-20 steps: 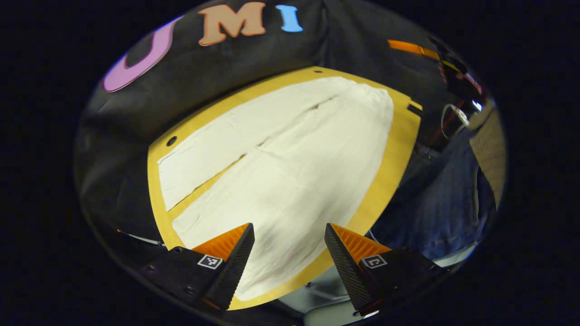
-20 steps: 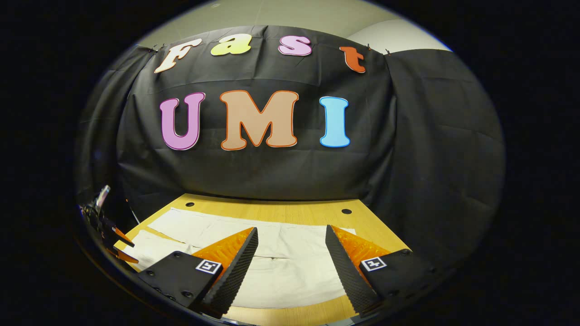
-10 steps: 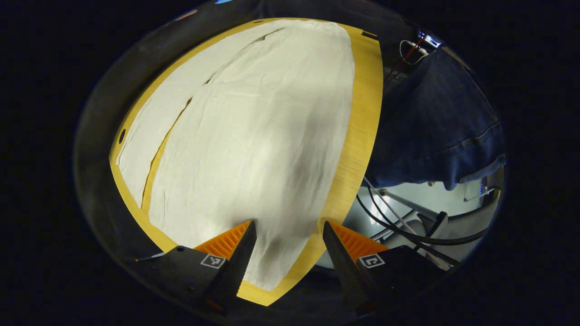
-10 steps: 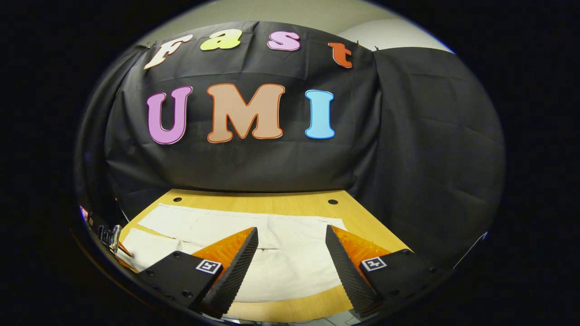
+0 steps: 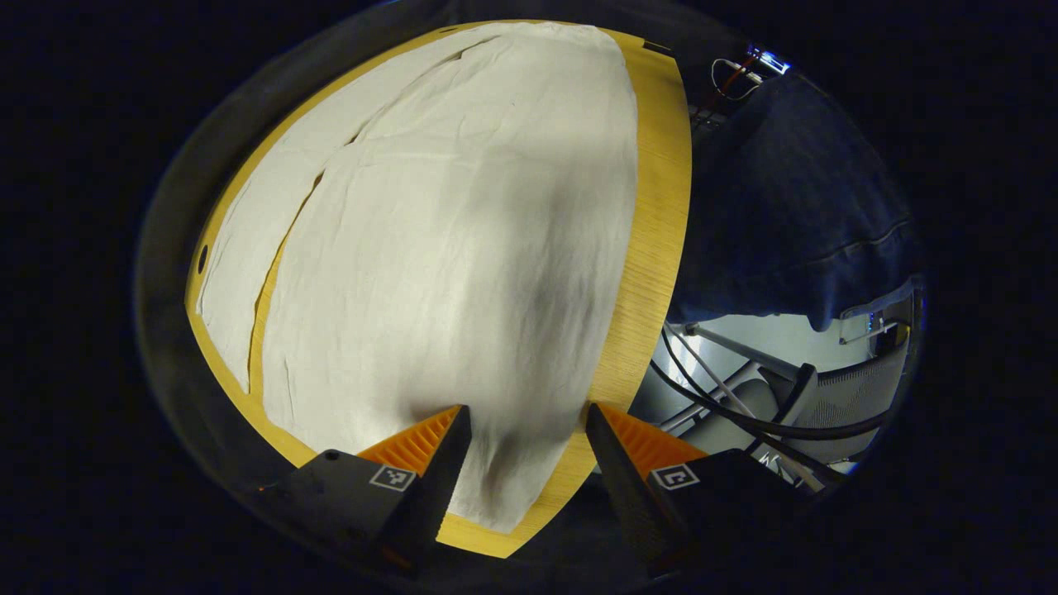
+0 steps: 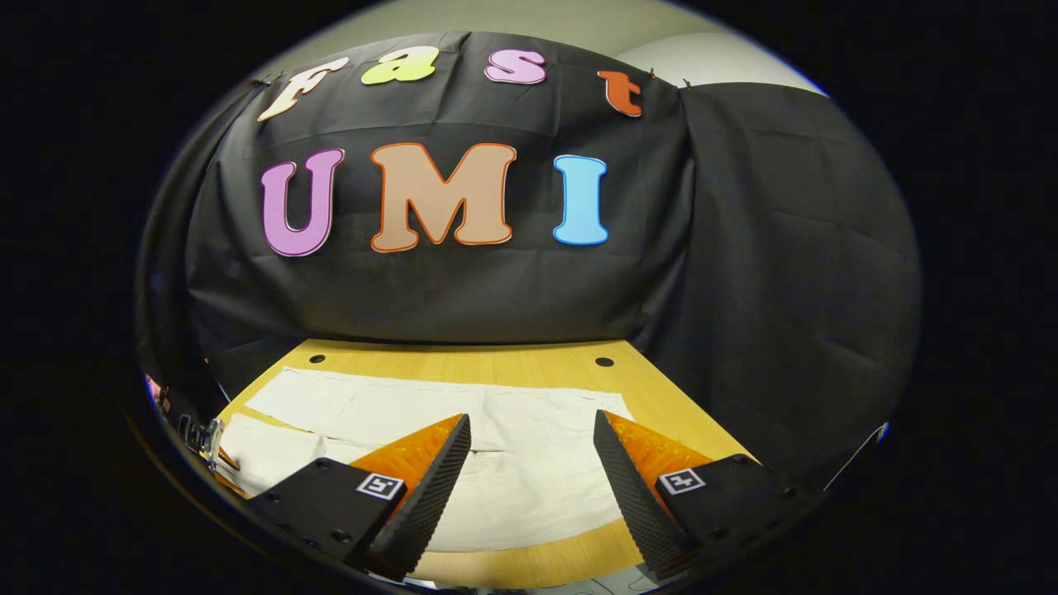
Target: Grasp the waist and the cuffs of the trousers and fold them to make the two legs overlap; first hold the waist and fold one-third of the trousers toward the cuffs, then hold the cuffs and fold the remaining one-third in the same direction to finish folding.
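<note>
White trousers lie spread flat on a wooden table, the two legs side by side with a narrow gap between them. In the left gripper view my left gripper hangs open just above the near cuff end of one leg, with nothing between its fingers. In the right gripper view the trousers stretch across the table, waist end to the right. My right gripper is open above the waist part, fingers apart and holding nothing. The other gripper peeks in at the far left edge.
A person in dark blue clothing stands beside the table's long edge. Black cables and a chair sit on the floor below it. Two round holes mark the table's far edge near the black cloth wall.
The left gripper has tipped downward and dropped closer to the cuff end of the trousers. The right gripper has drifted a little to the right and stayed open.
</note>
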